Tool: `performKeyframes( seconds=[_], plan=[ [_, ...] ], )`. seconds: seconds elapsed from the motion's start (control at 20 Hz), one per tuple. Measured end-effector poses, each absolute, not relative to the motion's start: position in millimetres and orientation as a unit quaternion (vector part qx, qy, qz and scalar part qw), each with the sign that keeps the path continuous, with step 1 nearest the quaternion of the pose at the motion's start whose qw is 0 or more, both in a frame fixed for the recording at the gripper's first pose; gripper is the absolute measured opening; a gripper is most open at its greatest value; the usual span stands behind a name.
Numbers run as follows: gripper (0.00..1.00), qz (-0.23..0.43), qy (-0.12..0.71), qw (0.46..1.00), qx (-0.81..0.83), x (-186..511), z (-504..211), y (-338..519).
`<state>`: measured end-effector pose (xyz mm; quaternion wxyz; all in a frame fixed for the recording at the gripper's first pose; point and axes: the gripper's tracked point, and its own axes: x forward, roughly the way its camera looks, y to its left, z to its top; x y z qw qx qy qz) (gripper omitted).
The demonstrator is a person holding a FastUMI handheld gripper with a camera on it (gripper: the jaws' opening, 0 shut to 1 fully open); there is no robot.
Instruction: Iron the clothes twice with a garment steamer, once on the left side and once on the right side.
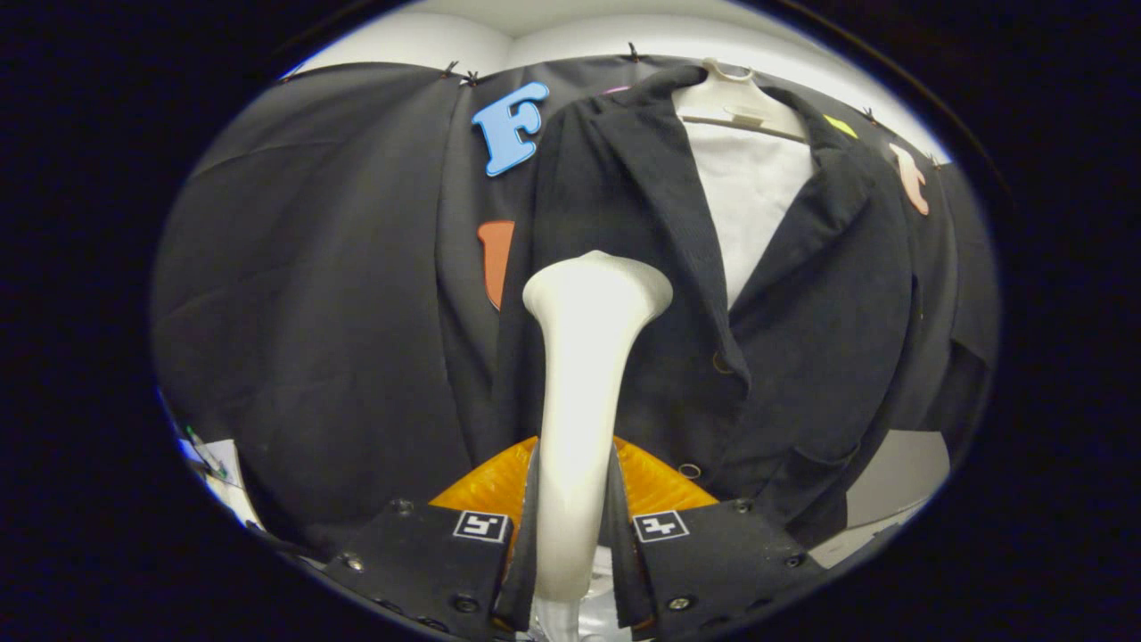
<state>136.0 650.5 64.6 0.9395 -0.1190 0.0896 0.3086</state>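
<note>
**One steamer, clamped and aimed at one jacket**

One white garment steamer [579, 401] stands between the two fingers of the gripper [570, 522], which close narrowly on its slim neck, one black finger pad [528, 535] pressing at 9 o'clock of it and the other at 3 o'clock. Its long axis runs straight ahead along the fingers, toward 12 o'clock, with the flared head at the far end. The head sits against or just short of the dark jacket [802, 339]; contact is hard to judge from behind. The head lies on the front panel at 9 o'clock of the jacket's opening. One jacket hangs on one pale hanger [735, 102], over a white shirt [753, 201]. Two buttons [689, 470] show at the steamer's 3 o'clock.
</note>
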Motion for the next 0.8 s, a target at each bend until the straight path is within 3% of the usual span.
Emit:
performKeyframes(
  seconds=[0.8],
  plan=[
    [0.38,0.299,0.153,0.933,-0.129,149,-10,618]
  ],
)
